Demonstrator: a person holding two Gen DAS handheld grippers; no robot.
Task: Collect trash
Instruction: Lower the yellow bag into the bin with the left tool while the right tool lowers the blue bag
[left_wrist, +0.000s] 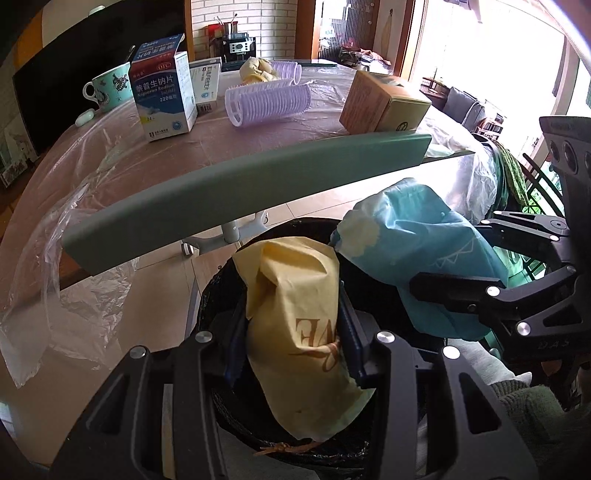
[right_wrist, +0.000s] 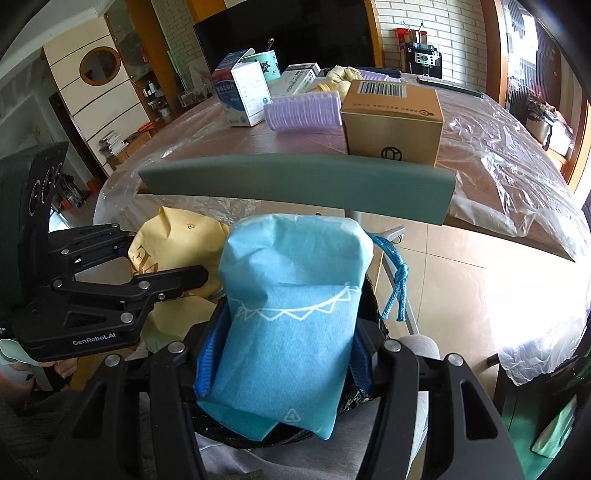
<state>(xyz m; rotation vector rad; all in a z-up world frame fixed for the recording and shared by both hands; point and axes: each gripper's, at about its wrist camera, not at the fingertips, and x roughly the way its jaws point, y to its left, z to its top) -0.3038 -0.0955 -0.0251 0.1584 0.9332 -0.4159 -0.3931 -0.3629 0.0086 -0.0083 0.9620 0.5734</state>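
Note:
My left gripper (left_wrist: 291, 332) is shut on a crumpled yellow bag (left_wrist: 295, 314) with brown lettering, held over a black-lined trash bin (left_wrist: 218, 280) below the table edge. My right gripper (right_wrist: 284, 339) is shut on a light blue drawstring bag (right_wrist: 291, 317) with a white zigzag print and a knotted blue cord (right_wrist: 397, 280). In the left wrist view the blue bag (left_wrist: 417, 243) and the right gripper (left_wrist: 443, 291) sit just to the right of the yellow bag. In the right wrist view the yellow bag (right_wrist: 177, 240) and the left gripper (right_wrist: 162, 269) are to the left.
A grey-green chair back (left_wrist: 240, 192) (right_wrist: 295, 184) crosses just beyond both bags. On the plastic-covered table (right_wrist: 480, 155) stand a medicine box (left_wrist: 162, 88), purple hair rollers (left_wrist: 269, 99), a brown carton (right_wrist: 395, 118), a cup (left_wrist: 110, 85) and crumpled yellow material (left_wrist: 255, 70).

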